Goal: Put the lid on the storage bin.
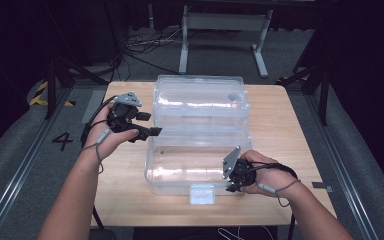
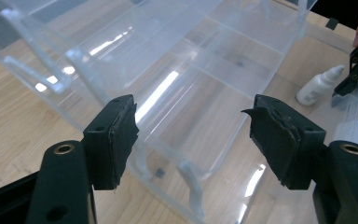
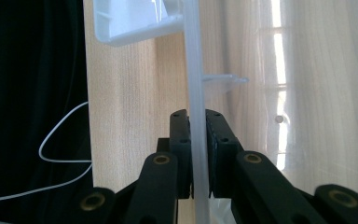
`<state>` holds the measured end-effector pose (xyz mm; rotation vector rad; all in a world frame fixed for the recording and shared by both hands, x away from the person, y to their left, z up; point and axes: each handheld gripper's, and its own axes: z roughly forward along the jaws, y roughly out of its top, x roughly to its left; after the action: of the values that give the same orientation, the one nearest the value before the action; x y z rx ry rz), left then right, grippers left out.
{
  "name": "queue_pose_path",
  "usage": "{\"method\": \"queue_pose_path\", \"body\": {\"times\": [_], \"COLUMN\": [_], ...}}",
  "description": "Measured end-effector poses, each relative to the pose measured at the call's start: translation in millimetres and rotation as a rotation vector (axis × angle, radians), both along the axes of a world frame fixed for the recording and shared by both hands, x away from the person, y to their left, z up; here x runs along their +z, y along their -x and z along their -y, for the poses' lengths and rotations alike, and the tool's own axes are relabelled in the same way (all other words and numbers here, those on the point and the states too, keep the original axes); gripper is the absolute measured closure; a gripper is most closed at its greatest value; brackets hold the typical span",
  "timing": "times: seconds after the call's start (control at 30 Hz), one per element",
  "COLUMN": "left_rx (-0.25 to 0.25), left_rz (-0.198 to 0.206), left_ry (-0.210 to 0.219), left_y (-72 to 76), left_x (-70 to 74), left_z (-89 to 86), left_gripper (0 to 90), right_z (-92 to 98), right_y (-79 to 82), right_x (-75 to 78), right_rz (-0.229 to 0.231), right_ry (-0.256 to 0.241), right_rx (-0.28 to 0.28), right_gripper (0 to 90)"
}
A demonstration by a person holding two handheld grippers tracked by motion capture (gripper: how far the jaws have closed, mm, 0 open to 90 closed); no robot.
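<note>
- Inspecting from the left of the clear plastic box (image 1: 198, 135): the left gripper (image 1: 156, 132) hovers at the box's left edge, level with the hinge line, jaws spread wide and holding nothing. In the left gripper view its pads (image 2: 119, 135) stand apart above the box with no contact visible.
- The box sits at the middle of the wooden table (image 1: 125, 172). It lies open, its lid (image 1: 199, 97) folded back on the far side and the base nearer the person. A white latch (image 1: 202, 194) projects from the base's near wall.
- Judged handling: thin, transparent, moulded plastic, so probably light and fairly stiff at ribs and corners, but likely to flex along the long walls. The smooth surface looks slippery; a pinch on a bare wall could slide. Hard clamping might crack the thin rim.
- Recommended hold: the rim close to a corner, or the thickened lid edge beside the hinge, where the wall is best braced.
- At the box's near right corner, the right gripper (image 1: 233, 184) is clenched on the box rim (image 3: 196, 135). In the right gripper view both jaws press flat against the thin upright wall from either side.
- A small white dropper bottle (image 2: 318, 85) lies on the table just right of the box, seen in the left gripper view beside the other gripper's jaws.
- Risk noted: lifting from one corner alone would probably twist the base; a second hold on the opposite side is advisable.
</note>
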<state>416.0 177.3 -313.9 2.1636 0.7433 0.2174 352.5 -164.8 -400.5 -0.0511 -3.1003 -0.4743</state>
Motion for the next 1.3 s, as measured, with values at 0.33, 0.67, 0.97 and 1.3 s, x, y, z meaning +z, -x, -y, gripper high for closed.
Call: {"method": "queue_pose_path", "body": {"times": [0.33, 0.67, 0.97, 1.3], "left_rx": [-0.022, -0.066, -0.117, -0.169], "left_rz": [0.014, 0.021, 0.009, -0.005], "left_ry": [-0.024, -0.025, -0.068, -0.099], "left_y": [-14.7, -35.1, -53.2, -69.7], "left_x": [11.0, 19.7, 20.0, 15.4], "left_z": [31.1, 61.5, 86.9, 108.6], "left_gripper": [31.8, 32.2, 32.6, 38.8], "right_z": [1.9, 2.9, 2.9, 3.5], "right_y": [-2.5, -3.8, -3.2, -3.5], "right_x": [-0.3, -1.2, -1.3, -2.0], "right_rz": [-0.014, -0.026, -0.020, -0.020], "right_ry": [-0.019, -0.032, -0.033, -0.042], "right_rx": [0.017, 0.017, 0.017, 0.019], "right_gripper": [83.2, 82.7, 82.8, 82.6]}}
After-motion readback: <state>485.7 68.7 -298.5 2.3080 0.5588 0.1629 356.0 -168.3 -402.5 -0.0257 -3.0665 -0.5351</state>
